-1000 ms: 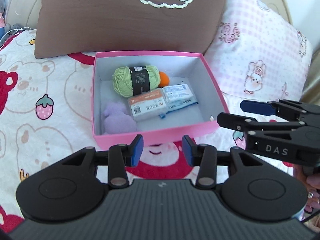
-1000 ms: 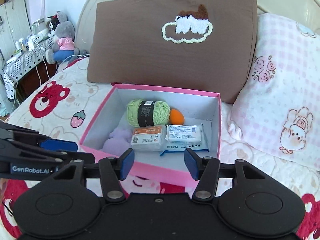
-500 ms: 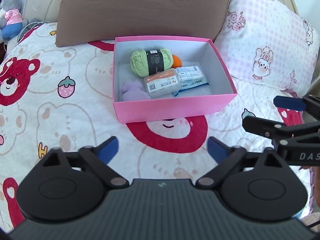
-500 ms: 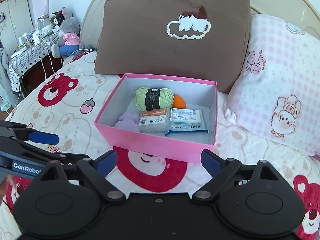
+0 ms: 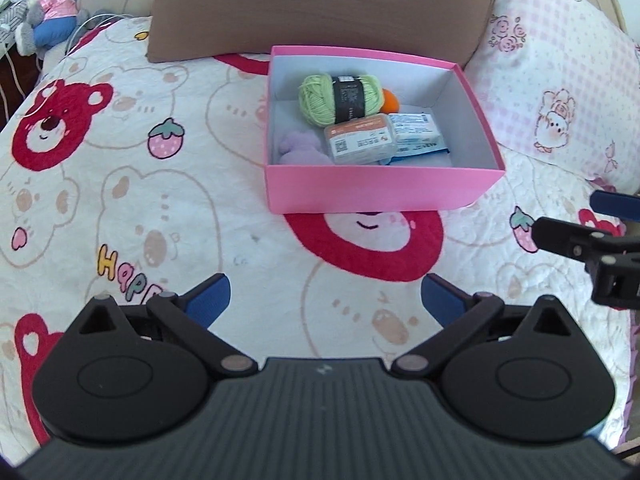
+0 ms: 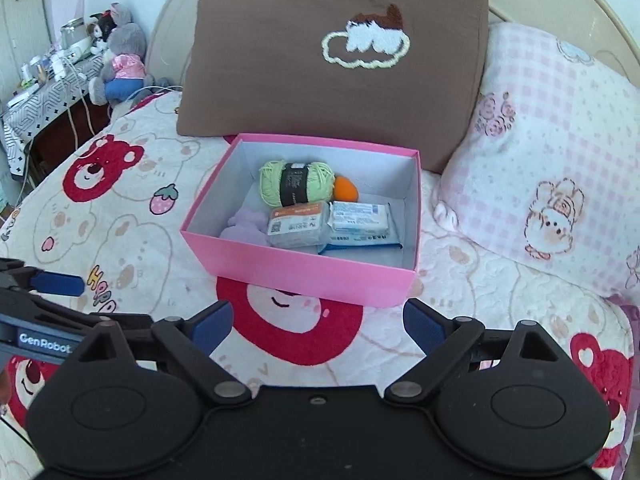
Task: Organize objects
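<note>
A bed (image 6: 120, 248) covered in a bear-and-strawberry quilt fills both views, with a brown pillow (image 6: 332, 60) and a pink checked pillow (image 6: 560, 160) against the headboard. A pink box (image 6: 304, 276) sits open on the quilt just in front of the brown pillow, its long side running across the bed.

Inside it, a green yarn skein (image 6: 296, 184) lies at the back, its long axis parallel to the box's long side, a black band around its middle. An orange ball (image 6: 346, 189) touches its right end. In front, an orange-topped packet (image 6: 298, 226) and a blue-printed packet (image 6: 362, 222) lie side by side, long axes across the box, and a lilac plush (image 6: 246, 226) rests in the near left corner.

The left tongs (image 5: 325, 300) and the right tongs (image 6: 318, 328) are both spread wide with nothing between their pads, hanging over the quilt short of the box. A second ago both stood narrow and close against the box's near wall; their jaws have just been opening, and both have drawn back, so the box now looks smaller and farther off.
</note>
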`<state>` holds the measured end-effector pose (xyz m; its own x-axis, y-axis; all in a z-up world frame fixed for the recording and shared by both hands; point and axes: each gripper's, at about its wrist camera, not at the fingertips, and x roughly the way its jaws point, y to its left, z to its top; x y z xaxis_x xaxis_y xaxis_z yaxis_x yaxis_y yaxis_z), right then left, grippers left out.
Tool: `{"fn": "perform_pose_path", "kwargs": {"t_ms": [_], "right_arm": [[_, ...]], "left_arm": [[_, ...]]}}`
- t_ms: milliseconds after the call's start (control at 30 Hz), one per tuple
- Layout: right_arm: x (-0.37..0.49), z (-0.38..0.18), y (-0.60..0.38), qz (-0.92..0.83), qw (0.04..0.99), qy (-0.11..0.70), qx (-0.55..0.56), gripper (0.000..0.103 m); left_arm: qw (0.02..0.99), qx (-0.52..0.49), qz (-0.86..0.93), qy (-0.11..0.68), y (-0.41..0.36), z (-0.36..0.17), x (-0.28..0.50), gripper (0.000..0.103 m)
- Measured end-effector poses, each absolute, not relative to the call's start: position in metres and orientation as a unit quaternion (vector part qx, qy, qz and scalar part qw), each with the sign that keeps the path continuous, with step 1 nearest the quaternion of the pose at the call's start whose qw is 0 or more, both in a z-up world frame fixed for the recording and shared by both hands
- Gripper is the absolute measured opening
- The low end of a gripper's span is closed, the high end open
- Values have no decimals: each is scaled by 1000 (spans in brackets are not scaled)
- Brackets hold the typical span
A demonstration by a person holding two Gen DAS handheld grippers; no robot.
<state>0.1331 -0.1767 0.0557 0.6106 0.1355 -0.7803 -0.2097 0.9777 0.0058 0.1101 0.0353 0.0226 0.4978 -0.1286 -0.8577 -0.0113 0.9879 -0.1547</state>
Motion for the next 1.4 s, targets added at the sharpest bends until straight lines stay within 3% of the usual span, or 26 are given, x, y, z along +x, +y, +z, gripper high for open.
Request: {"fn": "perform_pose_path", "kwargs": {"t_ms": [1400], "right_arm": [[97, 53, -190, 80, 875, 477, -32, 94]], "left_arm": [[857, -43, -9, 513, 28, 26, 84, 103]]}}
